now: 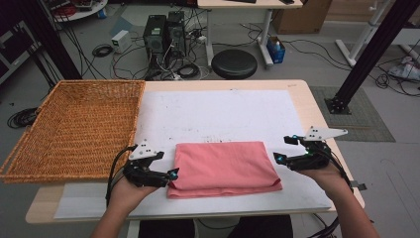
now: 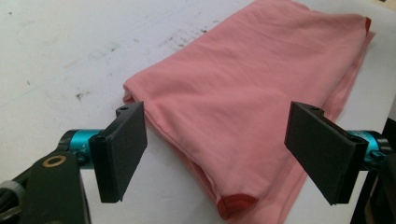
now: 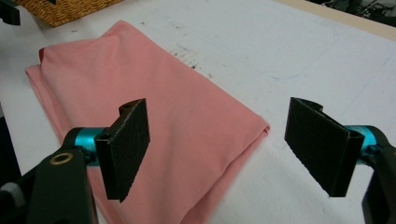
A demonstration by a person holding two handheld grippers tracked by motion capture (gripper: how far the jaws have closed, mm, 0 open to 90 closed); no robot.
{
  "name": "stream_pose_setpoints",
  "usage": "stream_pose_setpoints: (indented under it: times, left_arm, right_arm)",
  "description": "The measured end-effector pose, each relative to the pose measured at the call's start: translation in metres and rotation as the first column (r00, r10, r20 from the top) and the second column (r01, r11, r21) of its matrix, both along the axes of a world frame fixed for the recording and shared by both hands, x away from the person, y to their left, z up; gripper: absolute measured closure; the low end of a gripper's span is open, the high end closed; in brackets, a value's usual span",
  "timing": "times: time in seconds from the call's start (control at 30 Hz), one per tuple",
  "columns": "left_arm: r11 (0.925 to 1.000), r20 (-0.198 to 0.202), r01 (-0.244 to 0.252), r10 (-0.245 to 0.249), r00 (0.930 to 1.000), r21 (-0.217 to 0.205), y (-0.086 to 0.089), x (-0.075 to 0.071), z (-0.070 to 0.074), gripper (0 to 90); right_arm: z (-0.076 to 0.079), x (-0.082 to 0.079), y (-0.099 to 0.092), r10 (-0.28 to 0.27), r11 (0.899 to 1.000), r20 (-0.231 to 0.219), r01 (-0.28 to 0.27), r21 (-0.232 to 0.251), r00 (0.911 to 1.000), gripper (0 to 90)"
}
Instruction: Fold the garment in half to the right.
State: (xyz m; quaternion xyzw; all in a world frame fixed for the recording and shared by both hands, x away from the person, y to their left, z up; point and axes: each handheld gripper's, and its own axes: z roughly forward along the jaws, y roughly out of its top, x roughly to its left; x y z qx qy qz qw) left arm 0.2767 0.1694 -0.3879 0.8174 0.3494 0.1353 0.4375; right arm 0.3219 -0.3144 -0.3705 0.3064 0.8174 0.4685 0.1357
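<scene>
White paper (image 1: 218,111) covers most of the pale wooden table (image 1: 302,99) you sit at, and past its far edge a workshop floor holds computer towers (image 1: 163,34), loose cables and a round black stool (image 1: 234,63). A folded pink cloth (image 1: 223,167) lies flat on the paper directly in front of you, squared into a neat rectangle, which suggests the folding is done or nearly so. Your left gripper (image 1: 171,174) sits at the cloth's left end and your right gripper (image 1: 280,157) at its right end, so the cloth lies between the two, framed for a lift from both ends or one more fold. In the left gripper view the jaws stand wide apart, the cloth's near corner with its darker red hem lying below and between the fingers (image 2: 123,149); the pads grip nothing and the fabric looks untouched. In the right gripper view the jaws are equally wide, one finger (image 3: 128,144) hanging above the cloth's surface and the other over bare paper just beyond the folded edge, again with nothing held. A large woven wicker basket (image 1: 74,129) rests on the table's left side, beyond your left gripper's fingers, probably where the folded cloth is meant to go.
</scene>
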Motion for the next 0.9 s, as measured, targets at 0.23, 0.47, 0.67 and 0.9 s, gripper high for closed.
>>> stream_pose_setpoints:
  times: [0.23, 0.47, 0.67, 0.9]
  left_arm:
    - [0.9996, -0.039, -0.025, 0.025, 0.9989, 0.013, -0.003, -0.009, -0.021, 21.1]
    - [0.9982, -0.103, -0.056, 0.057, 0.993, 0.02, -0.004, -0.016, -0.05, 22.6]
    - [0.9956, -0.102, -0.093, 0.094, 0.9904, 0.01, -0.001, -0.026, -0.062, 41.3]
    - [0.9956, -0.073, -0.08, 0.084, 0.9938, 0.048, -0.009, -0.036, -0.061, 64.7]
  right_arm:
    - [0.007, 0.008, 0.014, 0.032, 0.999, 0.009, -0.031, -0.011, 0.9995, 21.6]
    - [0.006, 0.018, 0.031, 0.065, 0.998, -0.003, -0.065, -0.024, 0.9979, 21.6]
    - [0.006, 0.036, 0.06, 0.116, 0.992, -0.01, -0.117, -0.045, 0.9932, 21.6]
    - [0.009, 0.055, 0.091, 0.165, 0.983, -0.029, -0.167, -0.078, 0.9859, 21.6]
